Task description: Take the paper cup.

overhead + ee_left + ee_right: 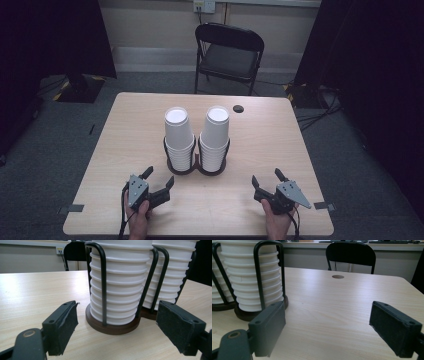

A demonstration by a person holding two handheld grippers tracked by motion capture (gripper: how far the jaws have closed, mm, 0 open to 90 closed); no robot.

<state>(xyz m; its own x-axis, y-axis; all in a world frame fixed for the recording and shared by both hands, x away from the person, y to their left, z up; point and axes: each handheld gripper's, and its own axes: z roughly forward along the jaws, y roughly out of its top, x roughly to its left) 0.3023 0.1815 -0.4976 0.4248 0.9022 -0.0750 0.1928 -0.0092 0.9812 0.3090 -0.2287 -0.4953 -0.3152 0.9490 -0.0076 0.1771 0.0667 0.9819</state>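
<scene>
Two tall stacks of white paper cups stand side by side mid-table, the left stack (pixel 178 135) and the right stack (pixel 215 134), each inside a black wire holder on a dark round base (pixel 196 169). My left gripper (pixel 158 178) rests near the front edge, open and empty, pointing at the left stack (pixel 117 287) and its brown base (pixel 112 327). My right gripper (pixel 267 178) lies at the front right, open and empty, with the right stack (pixel 253 277) off to its left. The jaw pads (pixel 62 327) are black foam.
A black folding chair (pixel 228 55) stands behind the table. A small dark round hole (pixel 238 108) marks the tabletop (pixel 270 140) near the far edge. Dark curtains hang at both sides, and cables lie on the floor at the right.
</scene>
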